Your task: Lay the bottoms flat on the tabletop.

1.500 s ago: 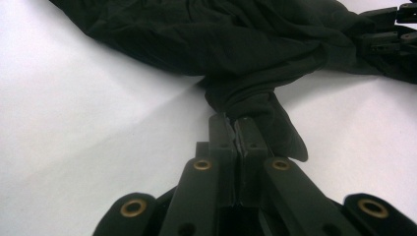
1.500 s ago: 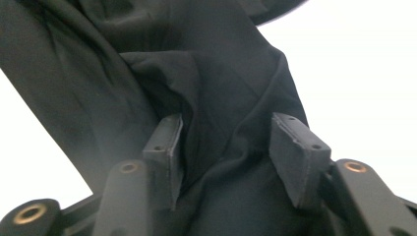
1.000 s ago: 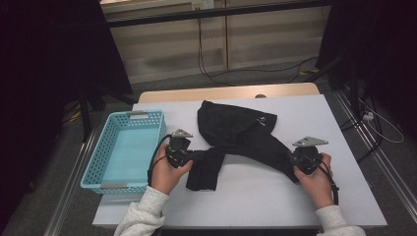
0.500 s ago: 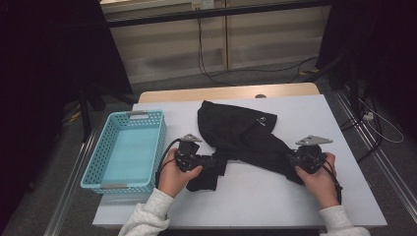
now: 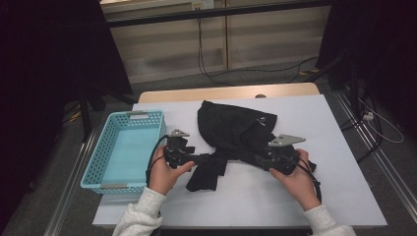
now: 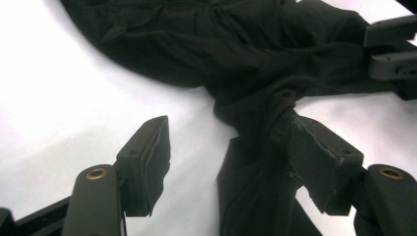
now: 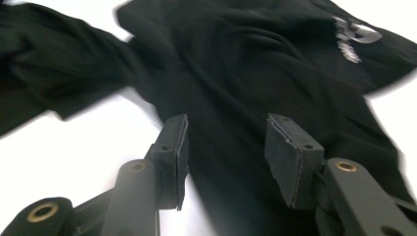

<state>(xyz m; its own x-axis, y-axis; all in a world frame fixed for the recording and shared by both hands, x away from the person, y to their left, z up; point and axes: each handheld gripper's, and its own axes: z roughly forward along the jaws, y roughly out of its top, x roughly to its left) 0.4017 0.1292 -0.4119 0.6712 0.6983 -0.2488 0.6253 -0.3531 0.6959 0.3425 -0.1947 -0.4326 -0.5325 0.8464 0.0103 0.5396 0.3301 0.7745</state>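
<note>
One blue basket (image 5: 123, 147) sits at the surface's (image 5: 344, 196) left edge. One black garment (image 5: 236, 130) lies mid-surface between two claws: left claw (image 6: 228, 157) and right claw (image 7: 226, 152), jaws just opening, gripping nothing.

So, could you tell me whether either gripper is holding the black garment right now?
Neither: both grippers' jaws have just been opening and stand apart over the black fabric garment.

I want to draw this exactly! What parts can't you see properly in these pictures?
- Black garment: what kind it is; bunched up, high view.
- White logo: unreadable; blurred, right gripper view.
- Right gripper: its jaws, black on black cloth, high view.
- Blue basket: near wall's inside, hidden by its rim, high view.
</note>
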